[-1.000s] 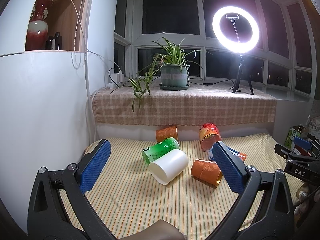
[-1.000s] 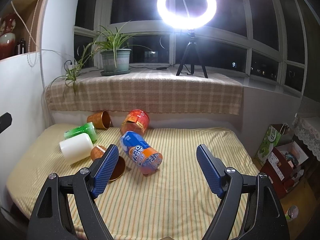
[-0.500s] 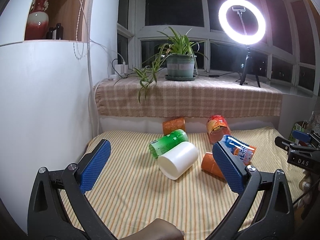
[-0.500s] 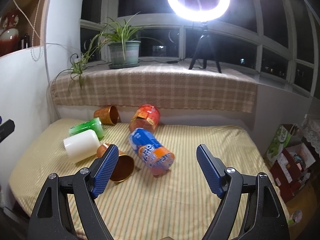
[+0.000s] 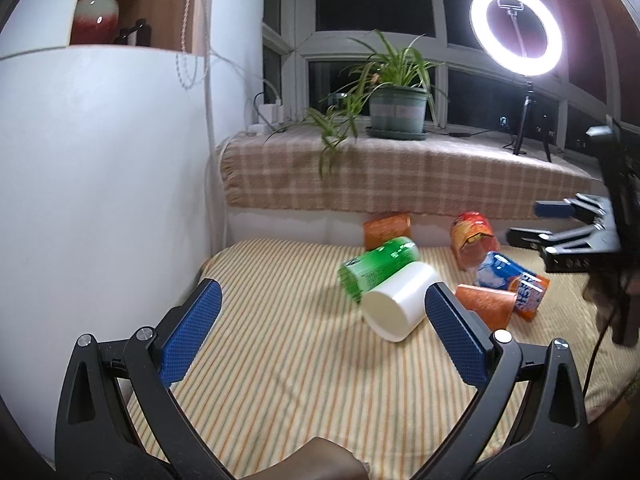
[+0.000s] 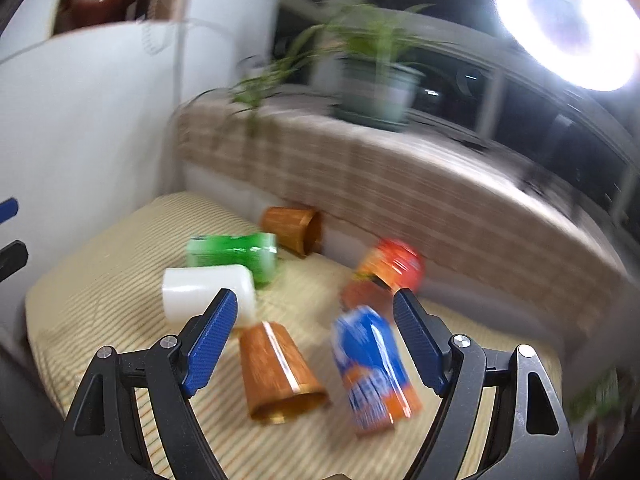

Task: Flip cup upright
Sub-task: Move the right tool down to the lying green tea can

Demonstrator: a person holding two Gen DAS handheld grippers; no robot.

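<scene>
Several cups lie on their sides on a striped mat (image 5: pixel 280 360). A white cup (image 5: pixel 400 304) lies beside a green cup (image 5: pixel 376 266); both show in the right wrist view, white (image 6: pixel 204 294) and green (image 6: pixel 236 252). A copper cup (image 6: pixel 280 372) and a blue-orange cup (image 6: pixel 372 368) lie just ahead of my right gripper (image 6: pixel 316 340), which is open and empty. A red cup (image 6: pixel 392 266) and another copper cup (image 6: pixel 294 230) lie farther back. My left gripper (image 5: pixel 320 332) is open and empty, short of the white cup.
A plaid-covered sill (image 5: pixel 400 172) behind the mat holds a potted plant (image 5: pixel 396 112) and a ring light (image 5: pixel 516 32). A white cabinet (image 5: pixel 100 160) stands on the left. The right gripper shows at the right edge of the left wrist view (image 5: pixel 580 236).
Both grippers moved forward toward the cups. The right gripper swung left and down, now blurred, with the copper and blue-orange cups close in front. Both stay open.
</scene>
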